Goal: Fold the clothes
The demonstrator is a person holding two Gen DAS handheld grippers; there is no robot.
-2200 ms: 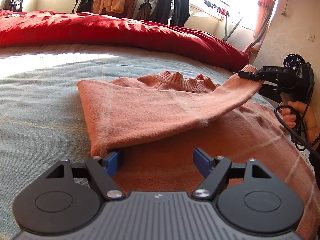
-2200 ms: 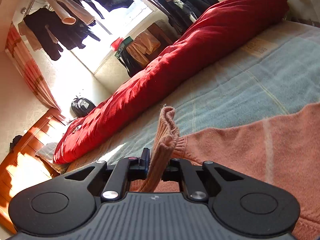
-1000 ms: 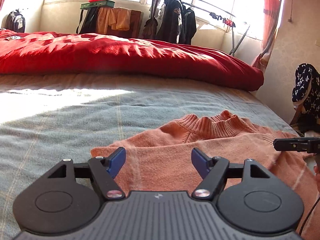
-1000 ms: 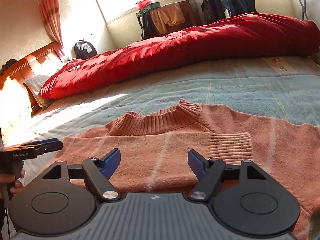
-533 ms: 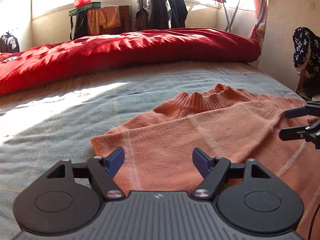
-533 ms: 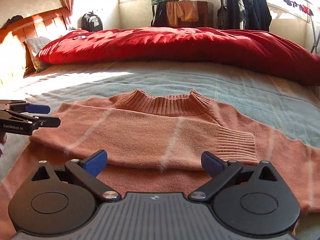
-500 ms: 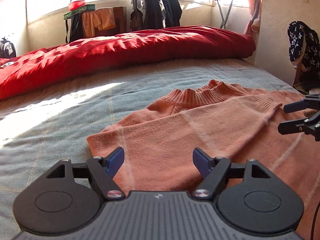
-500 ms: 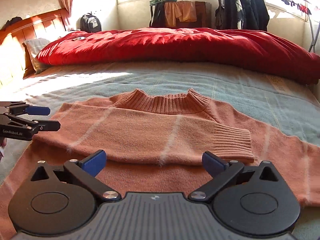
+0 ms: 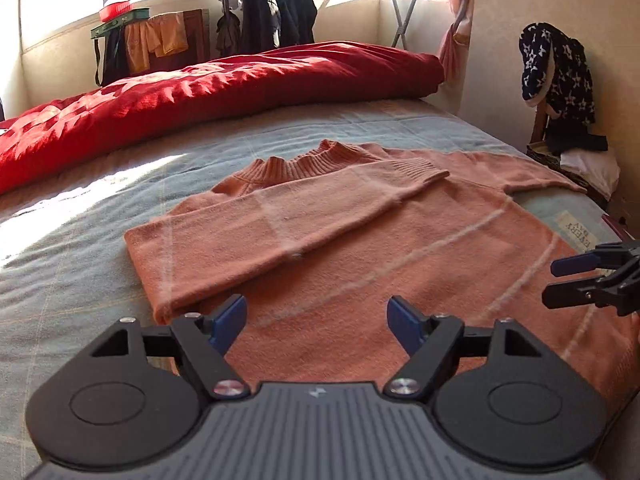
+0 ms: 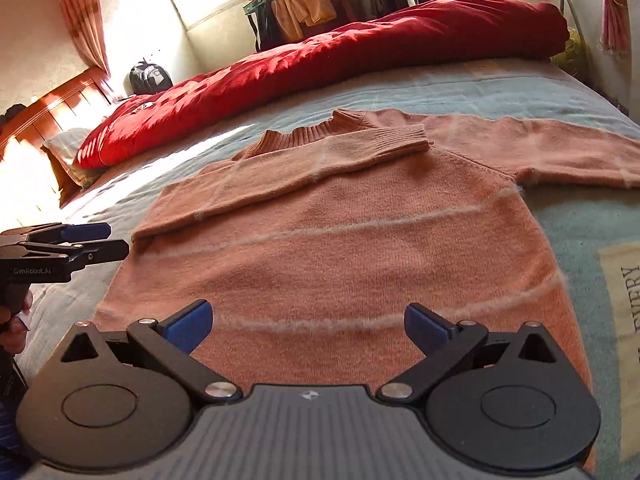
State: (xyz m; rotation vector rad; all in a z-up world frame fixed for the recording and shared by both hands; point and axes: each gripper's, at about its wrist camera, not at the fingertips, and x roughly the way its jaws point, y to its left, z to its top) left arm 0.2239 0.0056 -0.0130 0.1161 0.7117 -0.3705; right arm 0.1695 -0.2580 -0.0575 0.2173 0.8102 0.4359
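A salmon knit sweater (image 9: 360, 264) with pale stripes lies flat, front up, on the bed. One sleeve (image 9: 280, 220) is folded across its chest, cuff near the collar. The other sleeve (image 10: 540, 148) stretches out to the right. My left gripper (image 9: 317, 320) hovers open over the sweater's lower left part, nothing between its blue pads. My right gripper (image 10: 307, 326) stands wide open over the sweater (image 10: 340, 248) near the hem, empty. Each gripper shows in the other's view: the right gripper (image 9: 576, 276) at the right edge, the left gripper (image 10: 80, 244) at the left, held by a hand.
The bed (image 9: 80, 240) has a blue-grey cover with a printed label (image 10: 628, 308). A rolled red duvet (image 9: 200, 88) lies along the far side. A wooden headboard (image 10: 52, 108) stands at left, a chair with a star-patterned garment (image 9: 556, 68) at right, a clothes rack (image 9: 276, 12) by the window.
The right gripper has let go of the sleeve cuff, which now lies across the chest, and its jaws have spread wide. Both grippers have drawn back toward the sweater's lower part.
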